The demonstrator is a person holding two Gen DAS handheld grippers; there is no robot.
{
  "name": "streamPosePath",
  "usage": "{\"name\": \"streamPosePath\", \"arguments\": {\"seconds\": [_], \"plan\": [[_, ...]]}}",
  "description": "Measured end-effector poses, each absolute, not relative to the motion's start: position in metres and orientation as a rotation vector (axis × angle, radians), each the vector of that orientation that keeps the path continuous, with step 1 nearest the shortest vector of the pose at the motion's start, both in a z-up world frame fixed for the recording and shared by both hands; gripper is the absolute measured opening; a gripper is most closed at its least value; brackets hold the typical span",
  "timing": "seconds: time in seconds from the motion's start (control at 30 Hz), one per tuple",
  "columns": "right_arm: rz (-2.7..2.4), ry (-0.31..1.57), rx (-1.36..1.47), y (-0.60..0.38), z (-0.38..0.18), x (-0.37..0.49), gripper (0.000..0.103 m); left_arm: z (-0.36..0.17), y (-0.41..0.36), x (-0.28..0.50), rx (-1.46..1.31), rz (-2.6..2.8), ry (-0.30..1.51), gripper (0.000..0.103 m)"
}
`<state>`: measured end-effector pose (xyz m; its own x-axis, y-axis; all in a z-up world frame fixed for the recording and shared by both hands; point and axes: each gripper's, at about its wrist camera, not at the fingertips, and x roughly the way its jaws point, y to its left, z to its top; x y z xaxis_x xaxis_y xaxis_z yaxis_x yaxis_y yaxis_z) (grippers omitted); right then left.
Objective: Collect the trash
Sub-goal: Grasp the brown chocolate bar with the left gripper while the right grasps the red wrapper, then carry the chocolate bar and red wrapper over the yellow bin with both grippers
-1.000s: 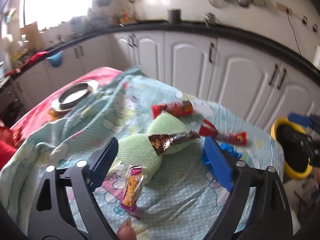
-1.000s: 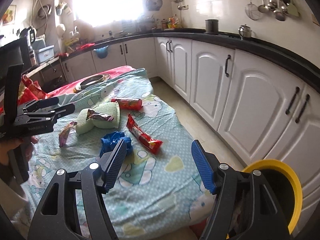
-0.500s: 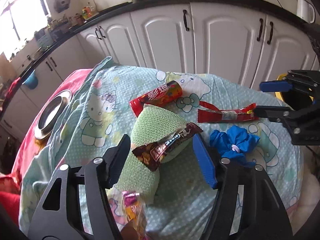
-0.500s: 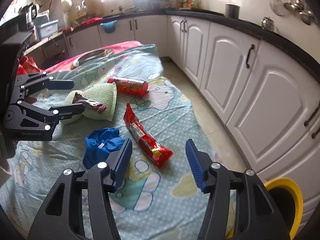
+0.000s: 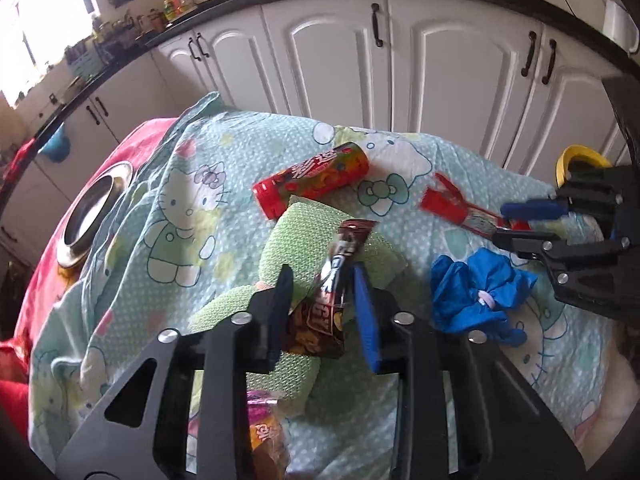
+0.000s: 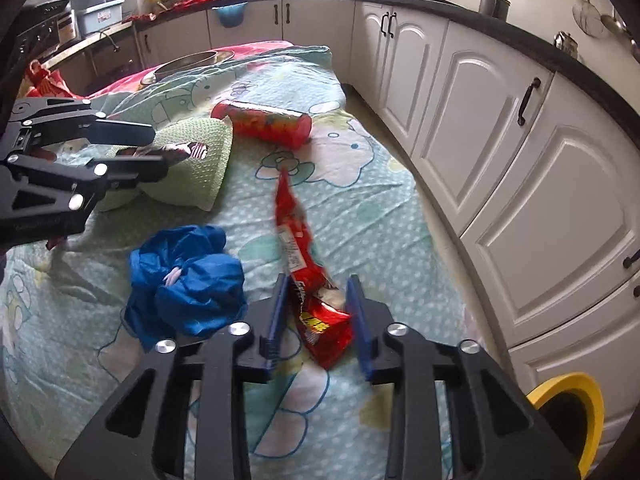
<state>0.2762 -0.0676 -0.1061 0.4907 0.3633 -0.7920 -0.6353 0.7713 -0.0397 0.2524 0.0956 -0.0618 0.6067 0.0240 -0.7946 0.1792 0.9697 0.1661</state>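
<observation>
Left gripper [image 5: 322, 286] jaws closing, brown snack wrapper [image 5: 326, 304] between them, pads nearly against it, not clearly pressing. Wrapper lies on green cloth [image 5: 296, 236]. Right gripper [image 6: 318, 300] jaws closing around red wrapper [image 6: 306, 268] (lower end between pads, small gaps either side). Crumpled blue glove [image 6: 186, 284] just beside, on patterned sheet [image 6: 360, 208] over surface. Farther: red tube [image 6: 262, 122], then steel bowl [image 6: 192, 62]. Yellow-rimmed bin [image 6: 570, 408] on floor beside surface.
</observation>
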Motion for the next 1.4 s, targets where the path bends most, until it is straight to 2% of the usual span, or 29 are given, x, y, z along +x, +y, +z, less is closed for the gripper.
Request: {"name": "streamPosePath", "arguments": {"seconds": [0.1,0.23,0.8,1.0,1.4], "plan": [[0.616,0.874,-0.3,-0.076,-0.106,0.273,0.02,-0.06,0.099,0.249,0.184,-0.102,0.919,0.013],[0.613,0.893,-0.223,-0.09,-0.105,0.265,0.015,-0.057,0.098,0.243,0.134,-0.111,0.905,0.01],[0.667,0.876,-0.123,-0.123,-0.102,0.198,0.011,-0.03,0.055,0.183,-0.023,-0.167,0.754,0.01],[0.683,0.855,-0.1,-0.131,-0.095,0.179,0.008,-0.03,0.047,0.17,-0.061,-0.173,0.74,0.01],[0.669,0.804,-0.056,-0.156,-0.07,0.167,0.007,-0.027,0.031,0.159,-0.137,-0.212,0.738,0.01]]}}
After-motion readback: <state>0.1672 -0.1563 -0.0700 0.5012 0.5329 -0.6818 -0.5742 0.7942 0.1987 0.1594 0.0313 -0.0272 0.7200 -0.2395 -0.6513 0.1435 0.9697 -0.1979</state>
